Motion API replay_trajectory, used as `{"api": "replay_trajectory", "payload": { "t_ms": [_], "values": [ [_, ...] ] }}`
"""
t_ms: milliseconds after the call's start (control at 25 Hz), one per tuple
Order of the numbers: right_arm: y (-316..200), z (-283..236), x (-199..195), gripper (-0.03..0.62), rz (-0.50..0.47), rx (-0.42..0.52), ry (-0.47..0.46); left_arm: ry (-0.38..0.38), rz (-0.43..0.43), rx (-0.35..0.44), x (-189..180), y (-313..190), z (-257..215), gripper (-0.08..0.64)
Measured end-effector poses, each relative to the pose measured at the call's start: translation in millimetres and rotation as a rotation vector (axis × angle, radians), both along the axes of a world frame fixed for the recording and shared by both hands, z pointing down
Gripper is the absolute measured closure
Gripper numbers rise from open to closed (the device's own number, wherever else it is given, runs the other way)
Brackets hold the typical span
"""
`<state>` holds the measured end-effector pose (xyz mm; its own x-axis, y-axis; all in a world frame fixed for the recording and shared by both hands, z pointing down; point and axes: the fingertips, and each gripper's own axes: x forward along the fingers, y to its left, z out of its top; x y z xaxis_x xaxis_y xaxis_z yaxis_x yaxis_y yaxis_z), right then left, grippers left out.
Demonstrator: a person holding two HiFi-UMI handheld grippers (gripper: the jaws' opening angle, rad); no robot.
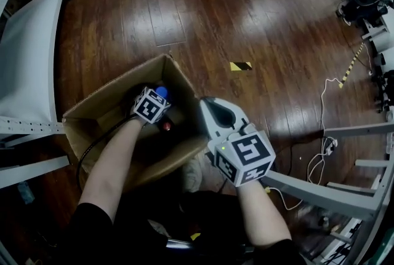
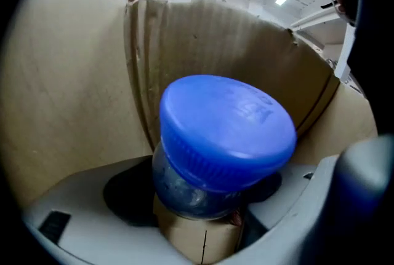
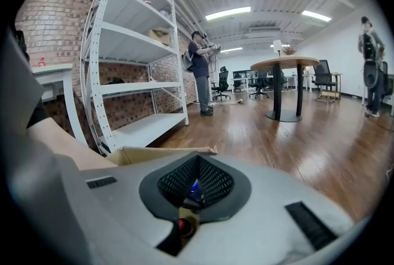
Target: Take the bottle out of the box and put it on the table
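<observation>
Two tools: left gripper (image 2: 206, 208) clamped on clear plastic bottle with round blue cap (image 2: 228, 134) inside brown cardboard box (image 1: 98, 111); right gripper (image 3: 196, 187) jaws together, empty, beside box.

Cardboard box (image 1: 101, 104) on floor (image 1: 184, 5) (wood, seemingly)

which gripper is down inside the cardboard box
The left gripper, down in the box with the blue-capped bottle between its jaws; the right gripper is up by the rim, jaws together.
</observation>
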<state>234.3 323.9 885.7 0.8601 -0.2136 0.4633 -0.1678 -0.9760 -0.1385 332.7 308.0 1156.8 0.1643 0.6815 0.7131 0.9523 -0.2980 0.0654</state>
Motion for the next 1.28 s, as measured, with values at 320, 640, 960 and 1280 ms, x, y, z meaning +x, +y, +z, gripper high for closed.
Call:
{"api": "replay_trajectory", "payload": {
  "t_ms": [320, 640, 960, 1280],
  "values": [
    [-22, -5, 18, 0.591, -0.016, -0.069, 0.034, 0.039, 0.000, -0.133, -7, -25, -99, 0.189],
    [-69, 2, 48, 0.591, -0.150, -0.164, 0.055, 0.110, -0.081, -0.241, 1, -89, -207, 0.189],
    [-78, -36, 72, 0.591, -0.137, -0.134, 0.014, 0.084, -0.225, -0.285, -15, -156, -325, 0.189],
    [-86, -214, 46, 0.591, -0.221, -0.202, -0.109, 0.094, -0.415, -0.283, -27, -184, -508, 0.189]
  ]
}}
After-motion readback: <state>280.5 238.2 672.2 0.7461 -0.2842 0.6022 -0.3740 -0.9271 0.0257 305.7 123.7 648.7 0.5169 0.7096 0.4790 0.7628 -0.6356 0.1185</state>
